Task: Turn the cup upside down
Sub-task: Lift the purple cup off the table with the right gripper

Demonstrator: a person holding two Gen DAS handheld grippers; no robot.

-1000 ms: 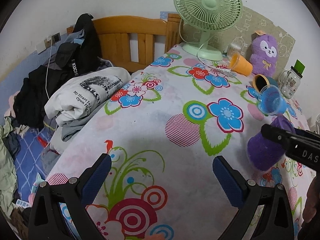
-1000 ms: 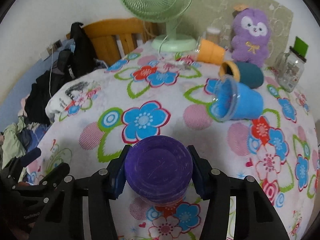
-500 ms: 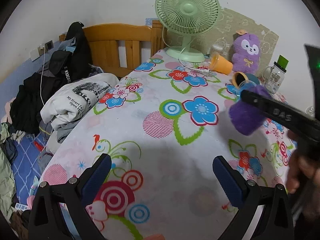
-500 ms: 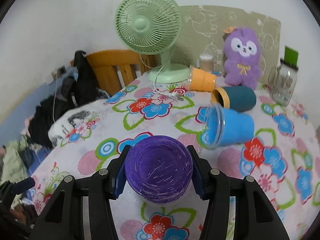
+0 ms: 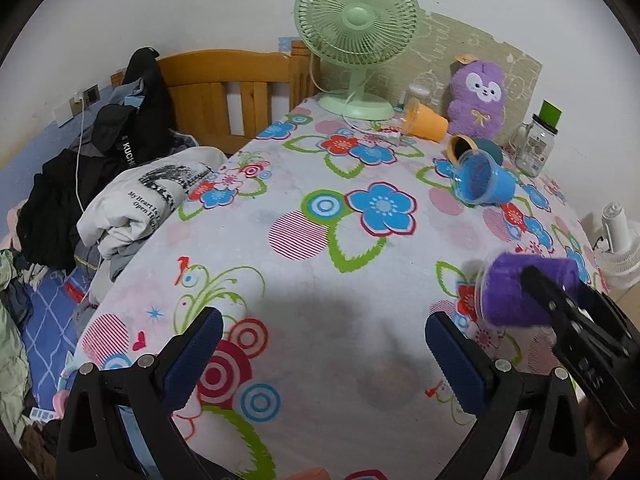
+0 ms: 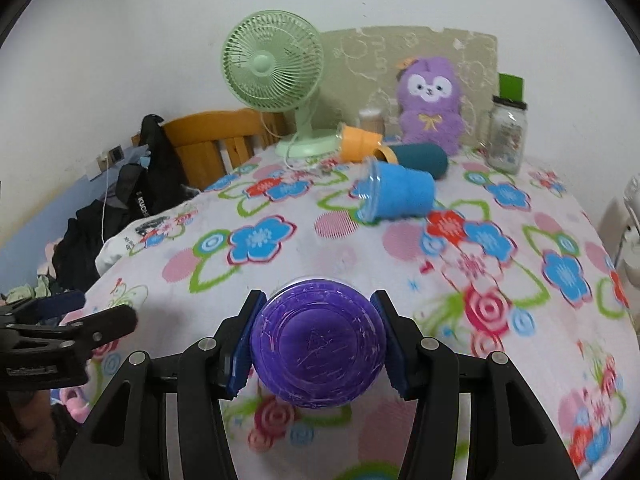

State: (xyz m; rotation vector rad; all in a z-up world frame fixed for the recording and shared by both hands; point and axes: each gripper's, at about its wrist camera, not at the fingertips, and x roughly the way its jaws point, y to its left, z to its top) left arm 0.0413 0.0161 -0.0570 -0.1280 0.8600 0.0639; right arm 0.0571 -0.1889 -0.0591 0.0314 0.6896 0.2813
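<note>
My right gripper is shut on a purple cup, its base facing the camera. In the left wrist view the purple cup lies on its side in the air above the flowered tablecloth, its clear rim pointing left, held by the right gripper. My left gripper is open and empty over the near part of the table. A blue cup, a dark teal cup and an orange cup lie on their sides farther back.
A green fan, a purple plush toy and a glass jar stand at the back of the table. Folded clothes and a wooden bed frame are on the left. A small white fan is past the right edge.
The right gripper has carried the purple cup down and toward the near right of the table, tilting it onto its side. The left gripper stays open and has barely moved.
</note>
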